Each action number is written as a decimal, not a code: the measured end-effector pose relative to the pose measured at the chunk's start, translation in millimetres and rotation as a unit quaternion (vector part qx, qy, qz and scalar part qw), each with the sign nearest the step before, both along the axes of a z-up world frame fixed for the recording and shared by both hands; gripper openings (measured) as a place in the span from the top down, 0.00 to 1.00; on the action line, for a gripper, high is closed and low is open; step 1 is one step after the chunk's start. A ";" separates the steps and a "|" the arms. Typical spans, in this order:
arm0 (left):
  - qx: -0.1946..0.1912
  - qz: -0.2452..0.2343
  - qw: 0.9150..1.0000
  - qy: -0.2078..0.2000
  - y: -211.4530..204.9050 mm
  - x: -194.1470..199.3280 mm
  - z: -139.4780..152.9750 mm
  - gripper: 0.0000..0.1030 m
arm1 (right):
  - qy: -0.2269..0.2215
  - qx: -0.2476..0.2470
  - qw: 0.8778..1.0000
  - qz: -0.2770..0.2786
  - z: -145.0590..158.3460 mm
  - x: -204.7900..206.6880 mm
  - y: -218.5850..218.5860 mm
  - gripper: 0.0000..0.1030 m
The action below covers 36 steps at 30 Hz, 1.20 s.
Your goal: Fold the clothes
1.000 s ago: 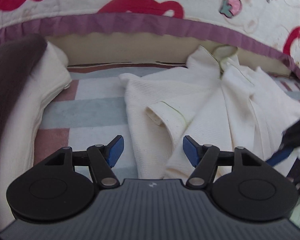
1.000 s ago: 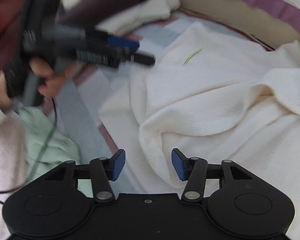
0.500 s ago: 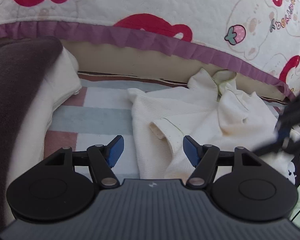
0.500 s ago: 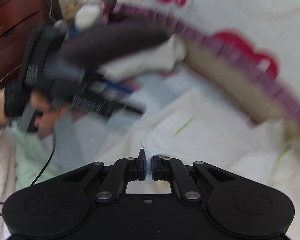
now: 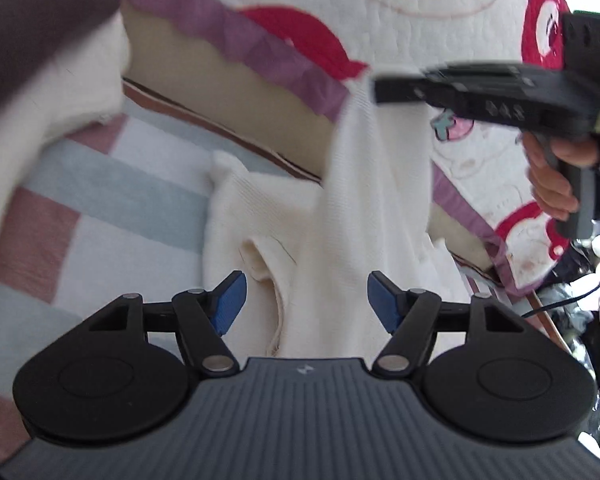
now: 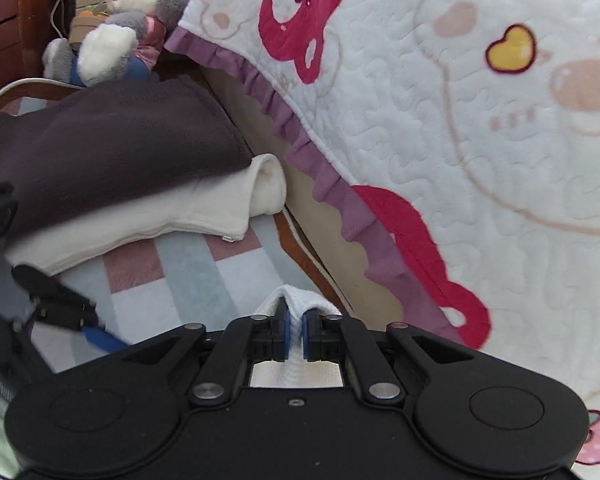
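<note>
1. Pinching a fold of the cream knit garment (image 6: 294, 306), your right gripper (image 6: 296, 336) has its blue pads nearly together, with only the thickness of cloth between them. Seen from the left wrist, it holds that point raised, so the fabric hangs from it in a taut column.
2. Your left gripper (image 5: 303, 306) is spread wide and holds nothing; it hovers low over the part of the garment lying on the striped blanket (image 5: 112, 208).
3. Handling, as I judge it: light, soft, limp ribbed knit. It won't hold a shape, it drapes and bunches, and one pinch point makes it swing and twist.
4. Grip advice: take a hem or seam edge, not mid-panel. The rolled edge (image 5: 278, 312) just ahead of your left pads looks like a sleeve or hem opening, though I can't tell which.
5. Risk: a shallow bite on loose knit can slip out, so get the pads fully over the doubled edge.
6. Further back: a folded stack with the dark brown top layer (image 6: 112, 148) over cream, then the bear-print quilt (image 6: 480, 128) and a plush rabbit (image 6: 136, 12).
</note>
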<state>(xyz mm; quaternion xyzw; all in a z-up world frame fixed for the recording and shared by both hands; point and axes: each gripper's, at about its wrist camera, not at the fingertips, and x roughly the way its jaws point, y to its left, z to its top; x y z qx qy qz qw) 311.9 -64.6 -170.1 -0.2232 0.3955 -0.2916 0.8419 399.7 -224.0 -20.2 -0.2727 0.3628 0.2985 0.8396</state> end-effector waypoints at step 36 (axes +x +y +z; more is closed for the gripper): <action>0.055 -0.028 0.996 0.062 -11.7 -23.6 -3.8 0.56 | 0.103 0.143 0.945 -0.276 -104.5 -96.3 -136.4 0.91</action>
